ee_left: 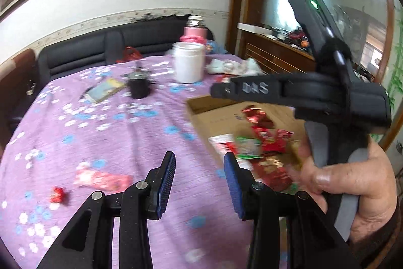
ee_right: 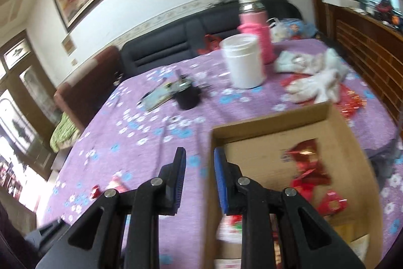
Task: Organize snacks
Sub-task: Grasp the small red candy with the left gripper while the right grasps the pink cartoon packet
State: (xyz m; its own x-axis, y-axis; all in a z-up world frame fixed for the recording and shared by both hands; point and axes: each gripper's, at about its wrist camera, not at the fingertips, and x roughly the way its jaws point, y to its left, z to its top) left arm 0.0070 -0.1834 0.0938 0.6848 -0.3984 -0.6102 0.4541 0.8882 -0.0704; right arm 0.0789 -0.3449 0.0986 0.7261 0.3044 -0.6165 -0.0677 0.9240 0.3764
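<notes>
While tilted downward, both hand-held grippers point(ee_left: 199, 179) point(ee_right: 199, 175) hover empty—over tablecloth point(ee_left: 100, 122).

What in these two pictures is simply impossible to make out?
- Snack labels in the cardboard box: motion blur in both views.
- Near end of the box: hidden behind the right tongs and cut off by the frame's bottom edge in the right wrist view.
- Pink packet and small red sweet on the cloth: too blurred to identify, left wrist view.
- Flat item beside the dark cup: blurred in both views.
</notes>
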